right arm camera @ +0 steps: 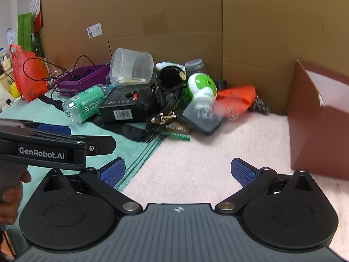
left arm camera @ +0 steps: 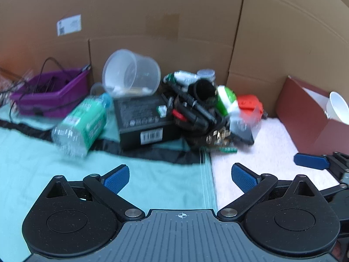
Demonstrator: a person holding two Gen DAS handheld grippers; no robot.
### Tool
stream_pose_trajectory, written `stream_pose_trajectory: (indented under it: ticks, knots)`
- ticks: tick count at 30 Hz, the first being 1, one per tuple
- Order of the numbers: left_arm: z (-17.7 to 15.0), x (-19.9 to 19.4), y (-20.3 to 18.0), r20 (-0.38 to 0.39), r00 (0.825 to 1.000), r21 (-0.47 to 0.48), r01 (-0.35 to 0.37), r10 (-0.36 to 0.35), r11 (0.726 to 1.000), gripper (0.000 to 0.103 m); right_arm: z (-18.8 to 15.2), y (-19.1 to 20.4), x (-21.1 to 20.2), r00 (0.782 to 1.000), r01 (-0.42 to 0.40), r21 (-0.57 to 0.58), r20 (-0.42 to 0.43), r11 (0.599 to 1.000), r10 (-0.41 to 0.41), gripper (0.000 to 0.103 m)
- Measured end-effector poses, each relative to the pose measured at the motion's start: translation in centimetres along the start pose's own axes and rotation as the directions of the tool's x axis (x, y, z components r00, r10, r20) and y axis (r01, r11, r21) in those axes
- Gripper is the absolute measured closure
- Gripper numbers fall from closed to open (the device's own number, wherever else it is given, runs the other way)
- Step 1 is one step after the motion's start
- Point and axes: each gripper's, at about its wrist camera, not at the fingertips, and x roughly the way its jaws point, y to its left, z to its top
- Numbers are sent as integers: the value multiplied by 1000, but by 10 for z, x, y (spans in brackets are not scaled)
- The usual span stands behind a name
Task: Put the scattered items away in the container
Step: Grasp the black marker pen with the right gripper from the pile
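Left gripper point(left arm camera: 180, 178), right gripper point(right arm camera: 178, 172): jaws being held apart, empty. Pile point(right arm camera: 165, 100) ahead: tangled items risk being dragged out together.

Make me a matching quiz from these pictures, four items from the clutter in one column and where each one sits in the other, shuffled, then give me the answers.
Things
1. clear plastic tub
2. water bottle
3. white cup
4. keys

Places
A. inside the dark red box
B. lying on its side on the green cloth, left of the black box
C. at the front of the pile, by the edge of the pink towel
D. tipped on its side on top of the black box

Pairs: 1-D, 2-B, 3-A, 4-C
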Motion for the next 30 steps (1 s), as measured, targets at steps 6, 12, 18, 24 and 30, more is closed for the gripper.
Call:
stream_pose_trajectory:
  ticks: [6, 12, 18, 24, 30]
  knots:
    - [26, 20, -1, 15, 998, -7, 65, -65, 998, 13, 17, -5, 22, 999, 4, -17, 43, 1000, -3, 12]
    - [50, 57, 0, -26, 995, -46, 94, -95, 994, 53, 35, 0, 50, 998, -19, -55, 57, 998, 22, 30]
    - [67, 84, 8, -35, 996, -66, 79, -81, 995, 56, 53, 3, 80, 997, -54, -85, 44, 995, 58, 55]
    - [56, 81, 1, -17, 998, 21, 57, -57, 998, 85, 52, 6, 96, 997, -77, -93, 18, 993, 79, 76]
    - [29, 53, -2, -35, 991, 38, 131, -130, 991, 91, 35, 9, 65, 993, -117, -134, -18, 984, 116, 77]
